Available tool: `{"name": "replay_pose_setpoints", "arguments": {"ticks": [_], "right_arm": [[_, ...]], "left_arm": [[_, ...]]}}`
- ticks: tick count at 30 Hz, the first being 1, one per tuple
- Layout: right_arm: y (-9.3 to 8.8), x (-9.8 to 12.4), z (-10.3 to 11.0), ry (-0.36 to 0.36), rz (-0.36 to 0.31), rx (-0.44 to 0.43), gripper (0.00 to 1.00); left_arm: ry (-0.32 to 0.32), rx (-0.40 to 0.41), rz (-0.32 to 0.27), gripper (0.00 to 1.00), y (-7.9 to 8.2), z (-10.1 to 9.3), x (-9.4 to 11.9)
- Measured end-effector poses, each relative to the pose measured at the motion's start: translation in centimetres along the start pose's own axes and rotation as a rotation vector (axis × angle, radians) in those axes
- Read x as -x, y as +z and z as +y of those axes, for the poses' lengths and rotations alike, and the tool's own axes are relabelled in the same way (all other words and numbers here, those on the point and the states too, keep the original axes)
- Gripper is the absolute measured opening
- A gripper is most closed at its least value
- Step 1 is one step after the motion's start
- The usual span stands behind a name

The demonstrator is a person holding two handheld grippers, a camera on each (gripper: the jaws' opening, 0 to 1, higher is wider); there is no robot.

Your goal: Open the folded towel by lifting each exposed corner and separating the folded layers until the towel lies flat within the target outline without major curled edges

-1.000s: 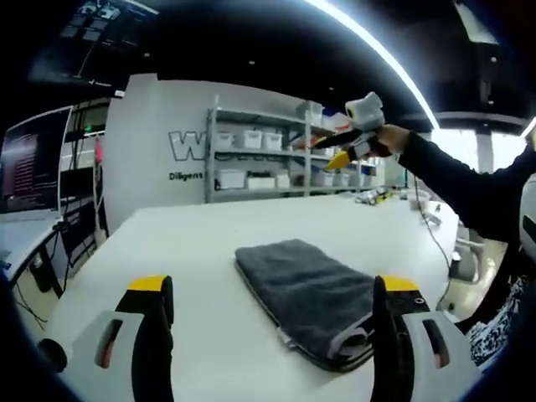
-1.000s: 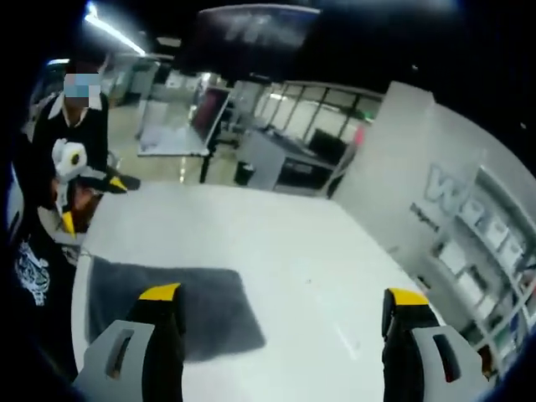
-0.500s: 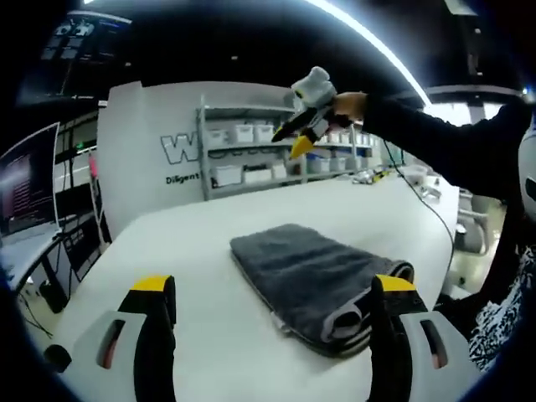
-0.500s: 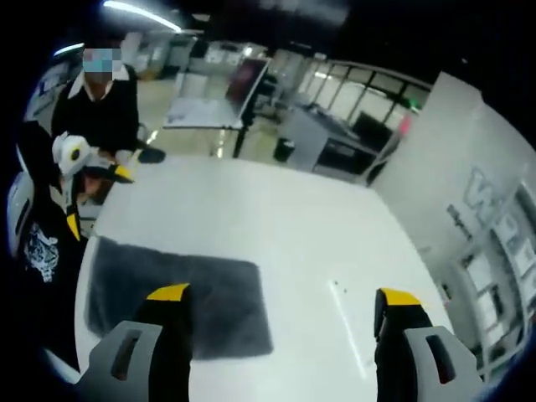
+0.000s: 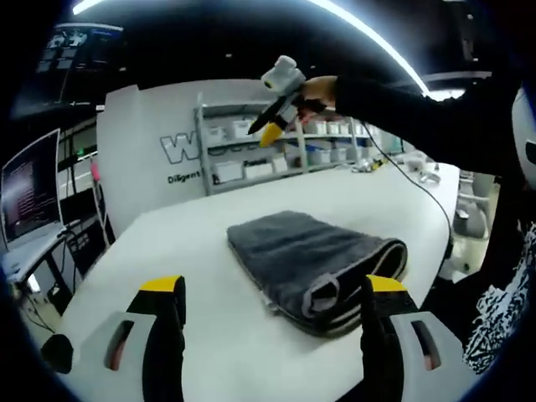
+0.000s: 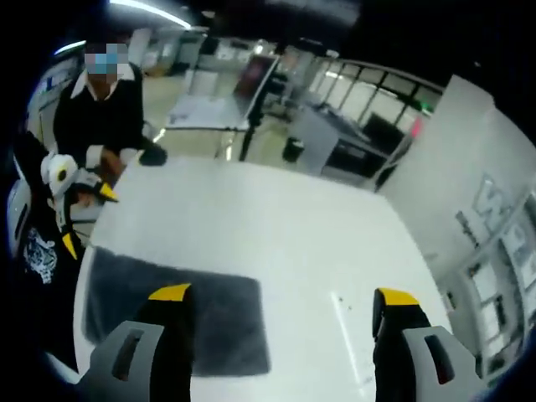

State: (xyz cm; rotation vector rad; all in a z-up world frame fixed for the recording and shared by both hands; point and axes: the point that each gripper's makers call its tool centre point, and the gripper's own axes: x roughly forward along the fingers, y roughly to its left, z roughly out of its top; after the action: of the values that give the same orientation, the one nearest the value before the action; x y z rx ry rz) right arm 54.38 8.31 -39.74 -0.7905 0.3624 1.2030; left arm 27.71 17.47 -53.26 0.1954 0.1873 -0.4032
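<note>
1. Folded grey towel point(image 5: 311, 266) lying on white table point(image 5: 193, 243), folded stack edges facing the camera in the left gripper view, layers visible at the near right end.
2. Left gripper point(image 5: 268, 322) low in front of the towel, yellow-tipped jaws wide apart, nothing between them; right jaw tip overlapping the towel's near corner in the picture, contact cannot be told.
3. Right gripper point(image 5: 270, 126) seen in the left gripper view, held up in the air above and beyond the towel by a hand in a dark sleeve point(image 5: 402, 100); not touching anything.
4. In the right gripper view, right gripper point(image 6: 280, 322) looking down on the table point(image 6: 276, 226), jaws spread wide, empty.
5. Towel point(image 6: 176, 306) at lower left of that view, flat dark rectangle, partly behind the left jaw.
6. Left gripper point(image 6: 79, 209) at far left edge of the right gripper view, beside the table edge near the towel.
7. Person in black top point(image 6: 100, 117) standing behind the table's far end.
8. Shelving with white bins point(image 5: 251, 155) against the wall behind the table; monitor point(image 5: 33, 184) off to the left.
</note>
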Motion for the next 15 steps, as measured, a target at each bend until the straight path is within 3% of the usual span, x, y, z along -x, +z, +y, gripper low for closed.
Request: {"name": "replay_pose_setpoints", "arguments": {"ticks": [9, 15], "right_arm": [[-0.4, -1.8, 0.6, 0.031, 0.011, 0.009, 0.79], [-0.2, -3.2, -0.1, 0.048, 0.029, -0.003, 0.75]], "left_arm": [[0.020, 0.053, 0.008, 0.67, -1.1, 0.5, -0.2], [-0.022, 0.096, 0.015, 0.53, -1.7, -0.6, -0.3]]}}
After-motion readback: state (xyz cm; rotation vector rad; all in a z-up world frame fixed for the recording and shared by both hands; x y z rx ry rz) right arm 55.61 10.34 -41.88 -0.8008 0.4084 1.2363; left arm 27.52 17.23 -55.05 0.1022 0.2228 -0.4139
